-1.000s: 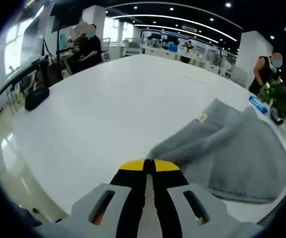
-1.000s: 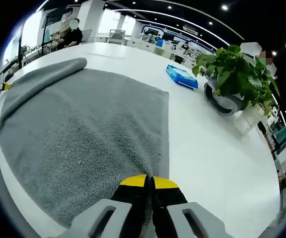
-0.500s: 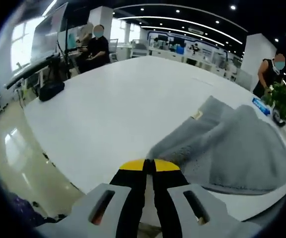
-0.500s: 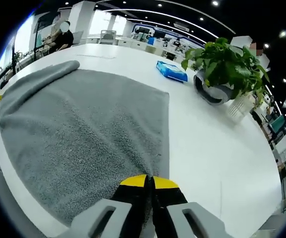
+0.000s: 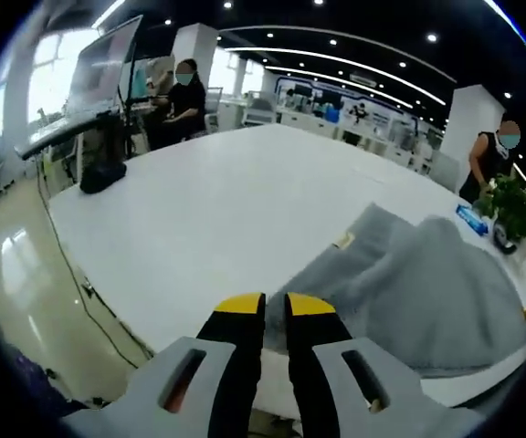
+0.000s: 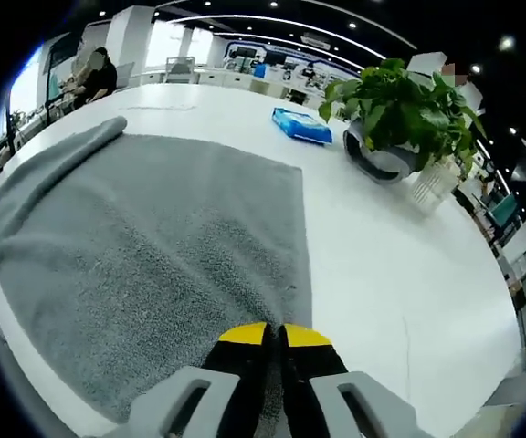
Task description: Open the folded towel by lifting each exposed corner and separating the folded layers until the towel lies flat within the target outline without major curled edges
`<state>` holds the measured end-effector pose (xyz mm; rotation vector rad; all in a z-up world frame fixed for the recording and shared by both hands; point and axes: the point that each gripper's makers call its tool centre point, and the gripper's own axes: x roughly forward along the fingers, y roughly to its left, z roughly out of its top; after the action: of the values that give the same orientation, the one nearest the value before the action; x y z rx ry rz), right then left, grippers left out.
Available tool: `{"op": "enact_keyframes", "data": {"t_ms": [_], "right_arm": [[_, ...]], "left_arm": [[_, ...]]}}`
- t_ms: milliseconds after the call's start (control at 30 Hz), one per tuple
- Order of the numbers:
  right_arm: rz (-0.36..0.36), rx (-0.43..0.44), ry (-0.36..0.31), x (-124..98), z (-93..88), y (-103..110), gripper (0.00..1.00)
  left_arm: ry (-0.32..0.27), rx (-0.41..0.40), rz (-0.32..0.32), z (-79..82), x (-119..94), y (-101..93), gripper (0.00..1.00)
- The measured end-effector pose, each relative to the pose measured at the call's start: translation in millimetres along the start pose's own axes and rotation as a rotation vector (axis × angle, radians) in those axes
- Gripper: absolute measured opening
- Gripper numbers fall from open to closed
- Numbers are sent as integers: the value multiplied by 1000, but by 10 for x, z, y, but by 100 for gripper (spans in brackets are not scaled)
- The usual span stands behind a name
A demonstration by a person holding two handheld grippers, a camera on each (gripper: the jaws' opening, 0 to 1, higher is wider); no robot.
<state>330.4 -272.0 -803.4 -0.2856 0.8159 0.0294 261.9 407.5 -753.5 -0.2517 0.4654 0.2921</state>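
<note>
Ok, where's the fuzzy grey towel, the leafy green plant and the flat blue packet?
fuzzy grey towel [image 6: 153, 237], right gripper view, middle of its flat part
leafy green plant [image 6: 395, 96], right gripper view, leaves
flat blue packet [image 6: 301, 127], right gripper view, top face

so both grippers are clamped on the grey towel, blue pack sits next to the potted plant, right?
Not both. In the left gripper view the left gripper has a gap between its jaws and the grey towel lies just past them. The right gripper is shut on the towel edge, and the blue pack does sit next to the potted plant.
</note>
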Motion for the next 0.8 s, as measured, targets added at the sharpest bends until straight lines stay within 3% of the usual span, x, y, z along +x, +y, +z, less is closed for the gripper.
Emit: {"op": "enact_keyframes", "data": {"t_ms": [133,367,533,800], "right_arm": [[14,73,-113,-39,262,-5,7],[42,64,-95,63,295,50,11],[52,75,-114,91,404,46,14],[82,89,-138,190,587,81,21]], "left_arm": [[-24,31,-47,192,118,-170,7],[-19,87,-135,327,413,-607,8],[16,162,-210,312,646,-985,8],[58,159,-299,261,935,-1363,8]]}}
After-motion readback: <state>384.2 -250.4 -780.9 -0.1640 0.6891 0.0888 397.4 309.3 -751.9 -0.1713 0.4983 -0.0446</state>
